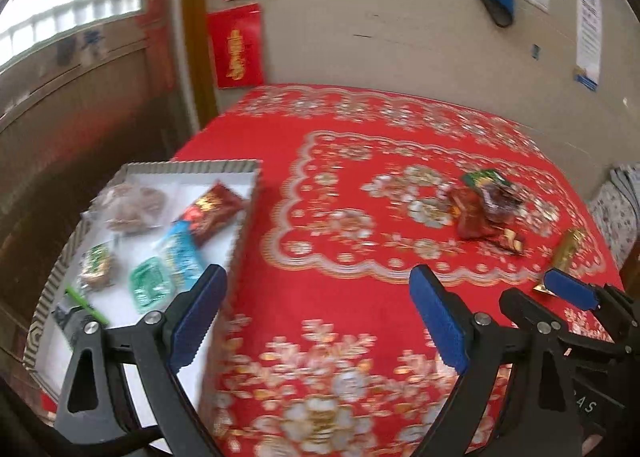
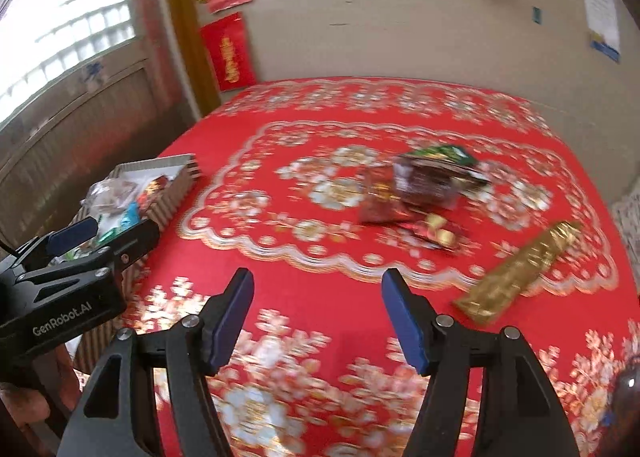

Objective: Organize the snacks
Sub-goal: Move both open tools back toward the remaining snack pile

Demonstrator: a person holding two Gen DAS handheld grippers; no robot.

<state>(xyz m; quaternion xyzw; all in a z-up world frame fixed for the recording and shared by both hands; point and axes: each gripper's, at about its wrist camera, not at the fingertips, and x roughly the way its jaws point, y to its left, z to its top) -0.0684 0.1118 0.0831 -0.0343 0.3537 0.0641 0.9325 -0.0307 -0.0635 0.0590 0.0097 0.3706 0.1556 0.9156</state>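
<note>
1. right now both tools hang over the red tablecloth (image 2: pixel 320 297) with nothing in them: the left gripper (image 1: pixel 316 317) stands wide, and the right gripper (image 2: pixel 318 315) is parted a little less, its jaws bare.
2. several snacks already lie in the box (image 1: pixel 244 217) with the ribbed rim at the table's left edge. the loose ones wait mid-table: a heap of wrappers (image 2: pixel 424 189) and, nearer the right side, a long gold bar (image 2: pixel 516 273) lying flat and slanted, apart from the heap.
3. the step in hand looks like a reach for the next loose snack; the gold bar seems the easiest for the right gripper, since it lies alone.
4. to do it well, turn the jaws across the bar's narrow width, not along its length, and come down around its middle so it does not tip.
5. foil is slick and flat on cloth; press low, close firmly, and avoid pinching the tablecloth.
6. keep the left gripper clear of the box rim while carrying over.
</note>
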